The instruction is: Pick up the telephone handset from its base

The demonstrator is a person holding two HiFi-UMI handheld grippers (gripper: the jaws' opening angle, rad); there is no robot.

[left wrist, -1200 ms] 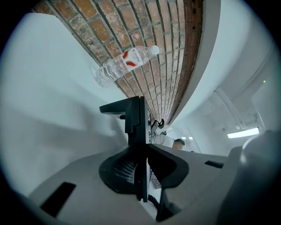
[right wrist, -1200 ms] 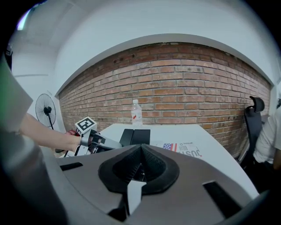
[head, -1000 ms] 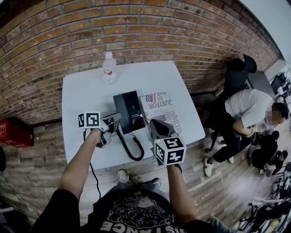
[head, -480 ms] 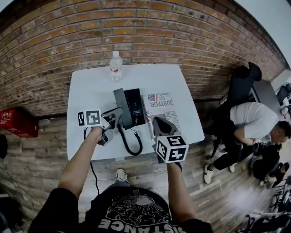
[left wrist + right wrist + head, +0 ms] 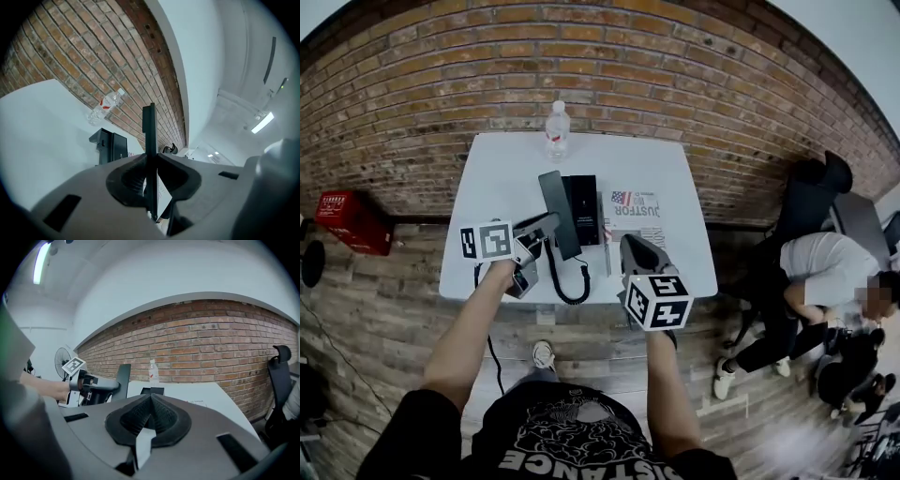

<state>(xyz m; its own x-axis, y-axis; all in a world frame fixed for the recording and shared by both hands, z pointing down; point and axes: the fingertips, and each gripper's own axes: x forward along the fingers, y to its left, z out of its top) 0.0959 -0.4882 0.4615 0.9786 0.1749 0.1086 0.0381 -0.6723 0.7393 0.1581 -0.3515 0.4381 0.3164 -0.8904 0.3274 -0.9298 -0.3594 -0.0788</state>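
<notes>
The black telephone handset (image 5: 556, 212) is lifted off its black base (image 5: 585, 208) and stands tilted to the base's left. My left gripper (image 5: 546, 225) is shut on it. In the left gripper view the handset (image 5: 149, 136) shows edge-on, clamped between the pads, with the base (image 5: 108, 146) behind on the white table (image 5: 502, 187). A coiled black cord (image 5: 566, 287) hangs from the handset to the table's near edge. My right gripper (image 5: 637, 251) hovers right of the base with its jaws shut and nothing in them; its own view shows the handset (image 5: 123, 376) at left.
A clear water bottle (image 5: 557, 122) stands at the table's far edge. A printed magazine (image 5: 634, 210) lies right of the base. A brick wall runs behind the table. A seated person (image 5: 825, 281) and a black chair (image 5: 811, 192) are at right, and a red box (image 5: 352, 220) sits on the floor at left.
My left gripper has risen with the handset, which now stands clear above the base. The right gripper has lifted a little. The cord has stretched upward.
</notes>
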